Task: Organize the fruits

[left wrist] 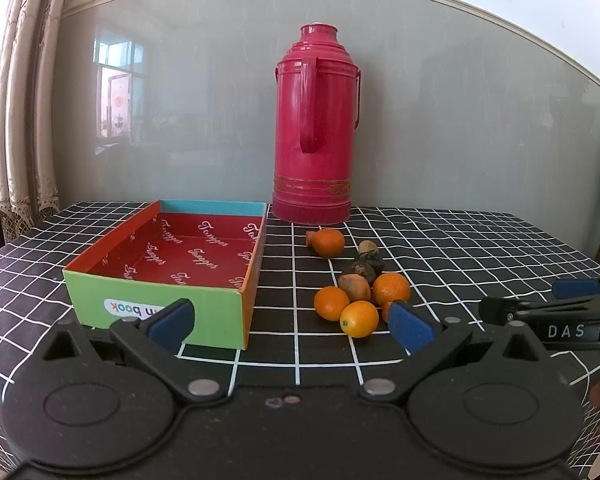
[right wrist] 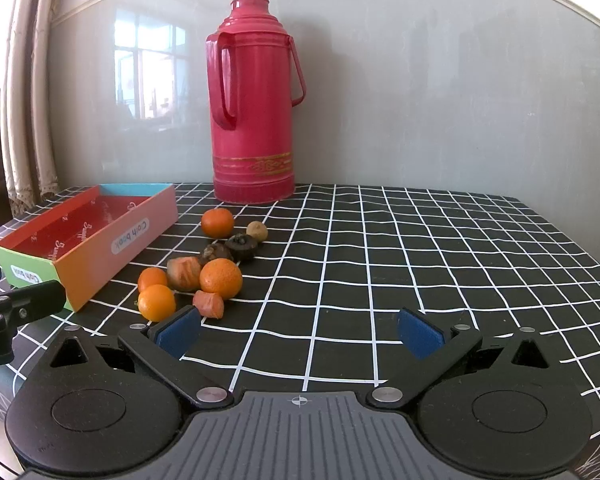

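An open colourful cardboard box with a red printed inside stands empty on the checked tablecloth at the left. To its right lies a pile of fruit: small oranges, a lone orange further back, brownish shrivelled fruits and dark dried ones. My left gripper is open and empty, just in front of the box and the pile. My right gripper is open and empty, right of the pile; it also shows in the left wrist view.
A tall red thermos stands at the back by the wall, behind the fruit. The black-and-white checked tablecloth stretches bare to the right. A curtain hangs at the far left.
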A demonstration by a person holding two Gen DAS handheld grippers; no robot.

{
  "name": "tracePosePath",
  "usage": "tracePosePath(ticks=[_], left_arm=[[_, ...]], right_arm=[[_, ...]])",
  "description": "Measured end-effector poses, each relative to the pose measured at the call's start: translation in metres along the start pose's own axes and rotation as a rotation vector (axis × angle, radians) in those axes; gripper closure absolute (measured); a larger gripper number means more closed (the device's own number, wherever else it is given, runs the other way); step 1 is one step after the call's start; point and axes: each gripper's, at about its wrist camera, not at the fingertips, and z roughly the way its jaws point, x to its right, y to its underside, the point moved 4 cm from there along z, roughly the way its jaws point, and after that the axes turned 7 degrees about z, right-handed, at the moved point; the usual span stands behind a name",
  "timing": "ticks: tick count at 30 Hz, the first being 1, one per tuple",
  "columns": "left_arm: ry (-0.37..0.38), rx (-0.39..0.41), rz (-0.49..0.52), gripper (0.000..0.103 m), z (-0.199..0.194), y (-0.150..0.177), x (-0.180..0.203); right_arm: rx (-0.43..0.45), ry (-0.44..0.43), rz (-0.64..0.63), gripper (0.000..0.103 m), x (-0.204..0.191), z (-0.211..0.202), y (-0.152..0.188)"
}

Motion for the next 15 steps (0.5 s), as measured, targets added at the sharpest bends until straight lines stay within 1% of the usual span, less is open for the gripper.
tracePosePath(ticks=[15], left_arm=[[0.001,-0.001,0.001,0.006,-0.0002,-0.0008,-0.0006]], right_arm=[[0.001,0.001,-0.001,0.000,0.0019,-0.0003,-0.0019]])
